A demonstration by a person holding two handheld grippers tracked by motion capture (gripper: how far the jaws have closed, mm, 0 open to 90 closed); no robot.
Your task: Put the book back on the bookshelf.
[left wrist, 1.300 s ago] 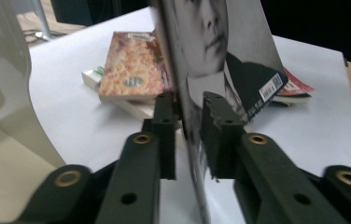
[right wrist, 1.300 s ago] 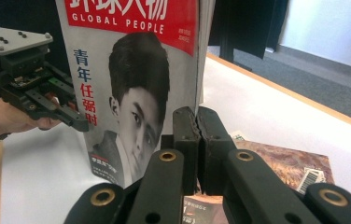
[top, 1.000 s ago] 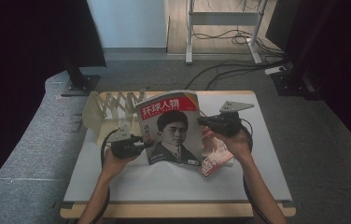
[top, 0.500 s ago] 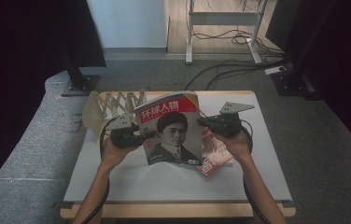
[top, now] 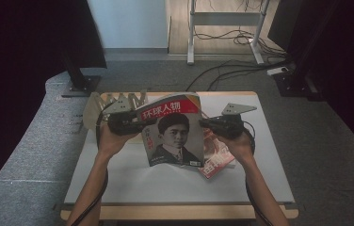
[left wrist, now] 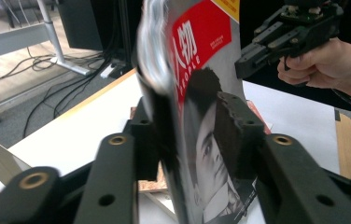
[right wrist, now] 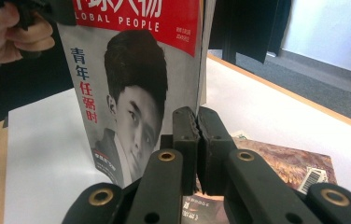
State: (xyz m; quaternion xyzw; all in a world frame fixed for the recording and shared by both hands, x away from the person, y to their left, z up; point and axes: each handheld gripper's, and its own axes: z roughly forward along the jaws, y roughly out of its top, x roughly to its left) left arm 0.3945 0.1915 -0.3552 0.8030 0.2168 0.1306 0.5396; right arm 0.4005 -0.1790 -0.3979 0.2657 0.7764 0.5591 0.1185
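A magazine [top: 172,134] with a red title band and a portrait on its cover stands upright in the air above the white table [top: 165,183]. My left gripper [top: 140,125] is shut on its left edge. In the left gripper view, the pads [left wrist: 234,135] press on both sides of the cover [left wrist: 197,70]. These jaws have just been closing, with the magazine between them. My right gripper [top: 203,124] is shut, pads together [right wrist: 197,116], with nothing seen between them. Its tips sit beside the magazine's right edge [right wrist: 201,56]. The right gripper [left wrist: 243,65] also appears in the left gripper view.
A second magazine [top: 217,157] with a reddish cover lies flat on the table under my right hand [right wrist: 281,163]. A zigzag wooden rack [top: 118,101] stands at the back left edge. Cables and a desk frame [top: 222,28] lie on the floor beyond.
My left hand has risen and carried the magazine up off the table, so it stands higher and more upright. The right hand has stayed where it was.
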